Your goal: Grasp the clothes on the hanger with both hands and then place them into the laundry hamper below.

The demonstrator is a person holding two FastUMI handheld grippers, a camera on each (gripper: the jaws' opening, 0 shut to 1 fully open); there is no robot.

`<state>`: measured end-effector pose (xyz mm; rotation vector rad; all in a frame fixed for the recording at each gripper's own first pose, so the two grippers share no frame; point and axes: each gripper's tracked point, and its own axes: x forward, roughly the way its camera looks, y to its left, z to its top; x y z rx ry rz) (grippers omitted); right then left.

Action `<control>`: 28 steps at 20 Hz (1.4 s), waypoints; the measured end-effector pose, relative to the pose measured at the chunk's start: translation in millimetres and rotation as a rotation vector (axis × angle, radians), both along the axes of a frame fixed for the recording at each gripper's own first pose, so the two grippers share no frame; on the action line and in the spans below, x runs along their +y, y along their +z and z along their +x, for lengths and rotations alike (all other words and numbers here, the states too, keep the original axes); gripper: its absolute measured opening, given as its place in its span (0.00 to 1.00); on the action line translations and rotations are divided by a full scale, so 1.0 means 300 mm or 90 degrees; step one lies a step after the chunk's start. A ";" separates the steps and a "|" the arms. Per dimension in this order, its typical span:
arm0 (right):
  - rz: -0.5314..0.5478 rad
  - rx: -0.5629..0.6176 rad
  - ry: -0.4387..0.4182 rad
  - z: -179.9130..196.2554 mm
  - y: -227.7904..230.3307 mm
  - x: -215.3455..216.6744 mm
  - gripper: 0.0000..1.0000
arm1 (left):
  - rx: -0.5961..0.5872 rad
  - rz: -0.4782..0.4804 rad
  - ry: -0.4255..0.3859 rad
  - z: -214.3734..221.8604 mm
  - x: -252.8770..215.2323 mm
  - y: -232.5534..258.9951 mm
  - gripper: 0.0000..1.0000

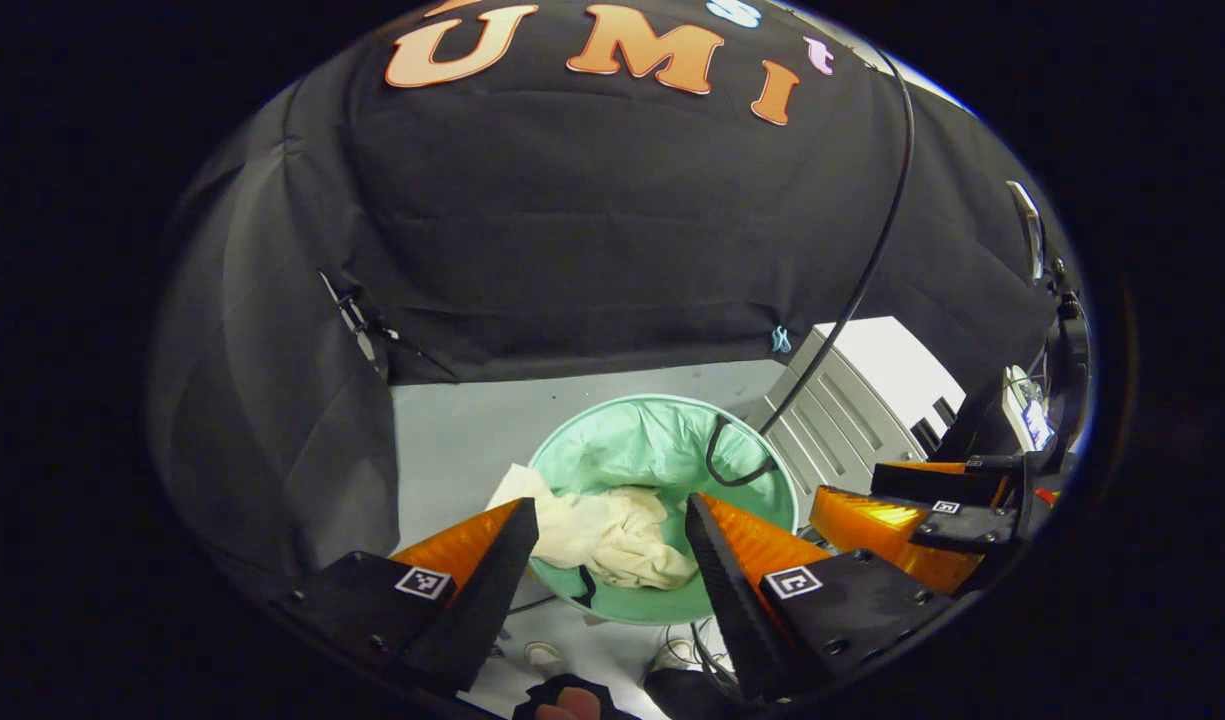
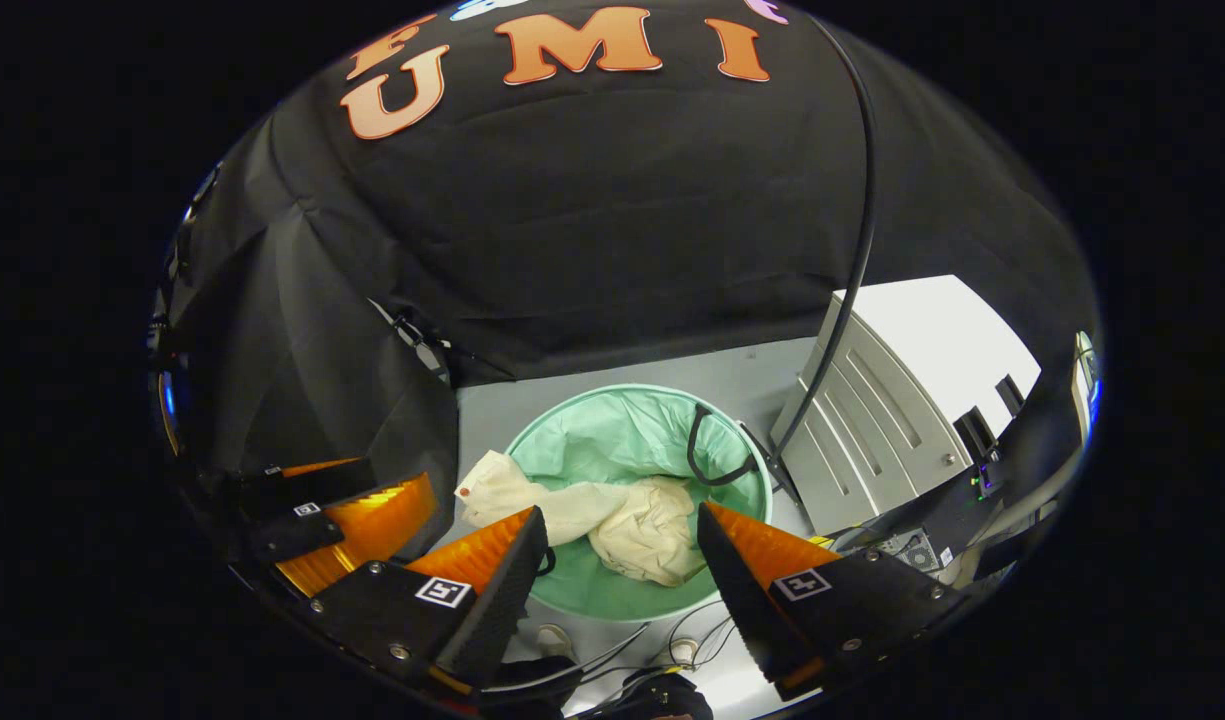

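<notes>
Cloth [image 1: 602, 535], pale, light and limp, lies in the green hamper [image 1: 762, 465] with one end draped over its rim, the place to pinch it, while the left gripper [image 1: 607, 555] and right gripper [image 2: 622, 560] hang above, spread and holding nothing.

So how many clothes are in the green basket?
1 that I can see: a cream garment lying in the green hamper, one end draped over its left rim. More could be hidden beneath it.
</notes>
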<state>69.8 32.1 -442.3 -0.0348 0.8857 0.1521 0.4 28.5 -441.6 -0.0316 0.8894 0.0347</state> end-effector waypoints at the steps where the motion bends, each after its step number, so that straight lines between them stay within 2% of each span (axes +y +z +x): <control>1: -0.001 -0.001 -0.001 -0.005 0.003 -0.003 0.94 | -0.002 0.001 -0.004 -0.005 -0.004 0.012 1.00; 3: 0.002 -0.006 -0.004 -0.022 0.020 -0.005 0.94 | -0.013 0.002 -0.006 -0.004 -0.009 0.042 1.00; 5: 0.004 -0.013 -0.008 -0.034 0.040 -0.013 0.94 | -0.032 0.008 -0.004 -0.005 -0.006 0.085 0.95; 6: 0.010 -0.026 -0.007 -0.039 0.067 -0.010 0.94 | -0.049 0.010 -0.003 0.001 -0.005 0.118 1.00; 9: 0.018 -0.074 -0.008 -0.057 0.168 -0.022 0.94 | -0.114 0.015 -0.005 0.013 -0.004 0.255 0.98; 10: 0.019 -0.088 -0.010 -0.067 0.207 -0.027 0.94 | -0.132 0.020 -0.004 0.016 0.000 0.297 1.00; 18: 0.040 -0.230 -0.044 -0.030 0.666 -0.067 0.94 | -0.299 0.001 0.032 0.077 0.030 0.749 0.98; 23: 0.047 -0.329 -0.040 0.004 0.958 -0.074 0.94 | -0.400 0.012 0.035 0.101 0.044 1.016 1.00; 28: 0.032 -0.410 -0.014 -0.030 1.204 -0.052 0.94 | -0.467 -0.002 0.043 0.079 0.035 1.185 0.94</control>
